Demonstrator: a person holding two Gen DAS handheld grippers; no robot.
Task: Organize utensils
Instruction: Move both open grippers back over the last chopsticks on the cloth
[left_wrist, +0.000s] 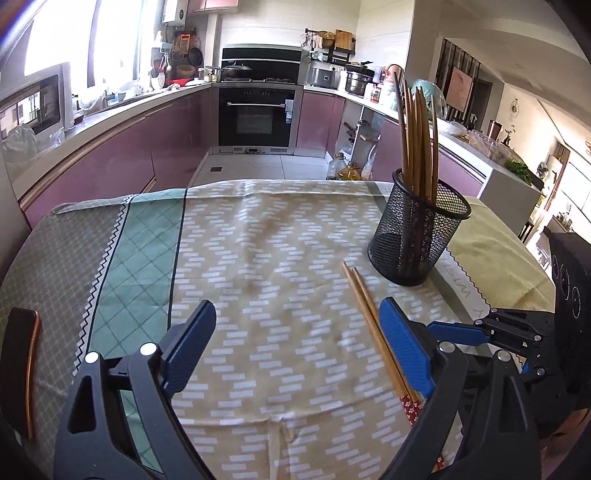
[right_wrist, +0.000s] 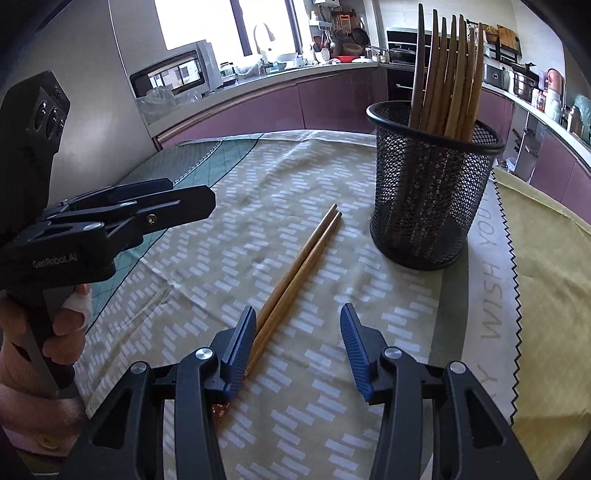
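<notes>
A black mesh holder (left_wrist: 419, 230) stands upright on the tabletop (left_wrist: 258, 240), toward its far right part, near the seam where the patterned cloth meets a yellow cloth (right_wrist: 550, 258). Inside it a bundle of wooden chopsticks (left_wrist: 417, 136) stands on end, fanning out above the rim. A loose pair of chopsticks (left_wrist: 364, 306) lies flat on the patterned cloth just in front of the holder, side by side, apart from it.

The left tool (left_wrist: 295, 339) is spread wide with nothing between its pads; the pair runs beneath its right-hand finger. The right tool (right_wrist: 297, 345) stands partly open, holding nothing, the pair passing under its left-hand finger; contact cannot be told.

Only the left wrist view shows a dark curved object (left_wrist: 22, 365) at the tabletop's near left edge. Only the right wrist view shows the person's hand (right_wrist: 55, 336) gripping the left tool's handle, and lettering on the cloth border.
</notes>
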